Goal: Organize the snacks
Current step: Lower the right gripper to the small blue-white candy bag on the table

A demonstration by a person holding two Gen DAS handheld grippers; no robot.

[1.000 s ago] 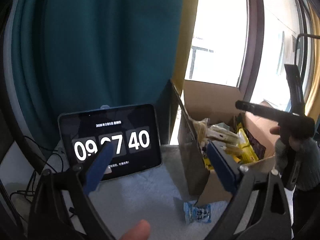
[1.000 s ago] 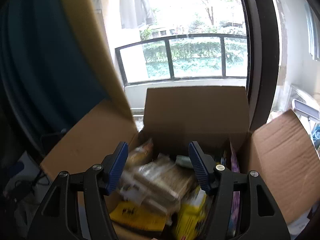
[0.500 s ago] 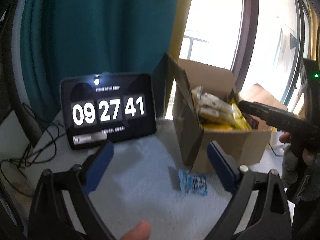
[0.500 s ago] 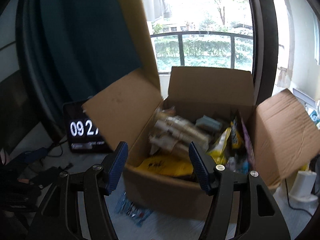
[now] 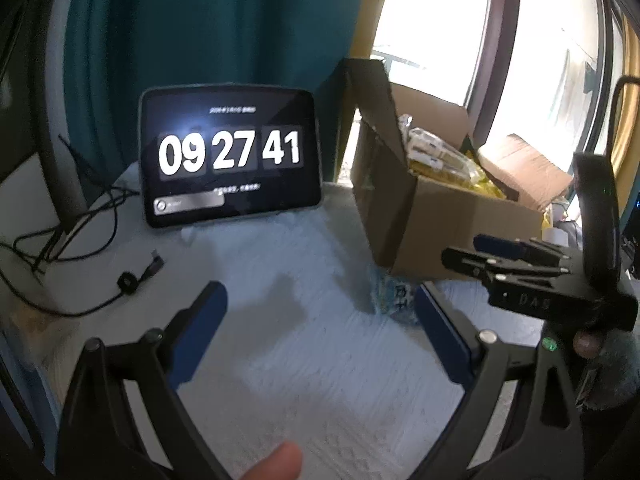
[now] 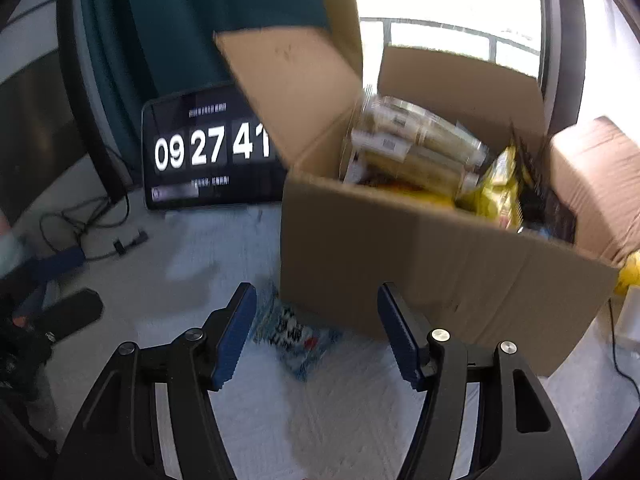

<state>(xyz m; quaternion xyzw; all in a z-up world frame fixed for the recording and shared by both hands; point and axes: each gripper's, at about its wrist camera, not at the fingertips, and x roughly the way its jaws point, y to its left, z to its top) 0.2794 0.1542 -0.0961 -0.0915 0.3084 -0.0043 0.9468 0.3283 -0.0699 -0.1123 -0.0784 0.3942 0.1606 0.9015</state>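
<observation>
Lying beside cardboard box (image 6: 420,264): blue snack packet (image 6: 296,336); left gripper (image 5: 320,320), right gripper (image 6: 316,324), jaws apart, empty

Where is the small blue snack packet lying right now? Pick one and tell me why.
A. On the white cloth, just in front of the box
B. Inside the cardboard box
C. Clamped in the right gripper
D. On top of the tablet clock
A. The blue snack packet lies flat on the white cloth beside the near wall of the cardboard box, with the open right gripper above it, not gripping it.
</observation>
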